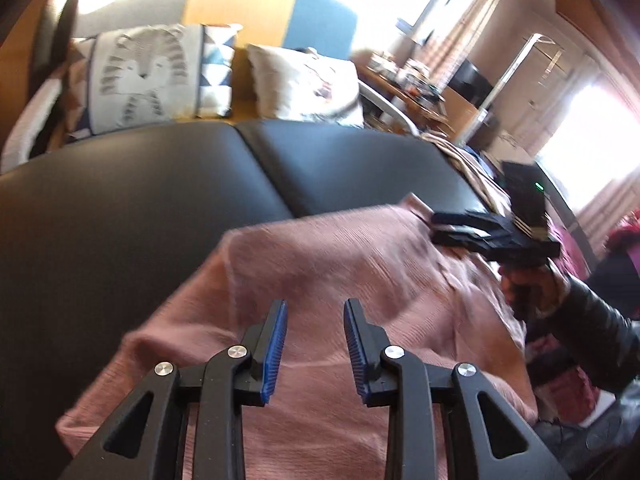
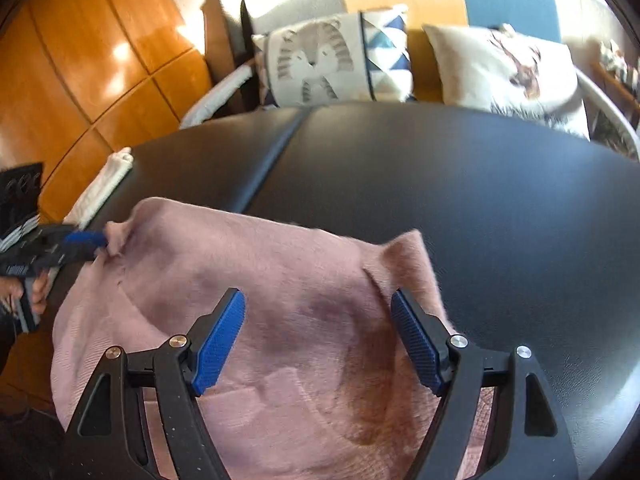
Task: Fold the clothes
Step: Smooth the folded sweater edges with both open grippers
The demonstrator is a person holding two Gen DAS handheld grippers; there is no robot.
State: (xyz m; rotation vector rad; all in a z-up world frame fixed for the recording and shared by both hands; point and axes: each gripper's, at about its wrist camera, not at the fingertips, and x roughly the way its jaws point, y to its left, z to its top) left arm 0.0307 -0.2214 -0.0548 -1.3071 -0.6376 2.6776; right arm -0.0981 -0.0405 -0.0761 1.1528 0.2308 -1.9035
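Both grippers tilt down over the pink knitted garment (image 2: 280, 300) on the black padded counter (image 2: 480, 200): right gripper (image 2: 318, 334) jaws wide apart above it, left gripper (image 1: 315, 344) jaws narrowly apart, nothing visibly clamped.

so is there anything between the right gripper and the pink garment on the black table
Nothing visible. The right gripper hangs open directly over the pink garment, with only bare cloth between its pads. The black table beyond it is bare too; the white folded cloth sits off at the far left edge.
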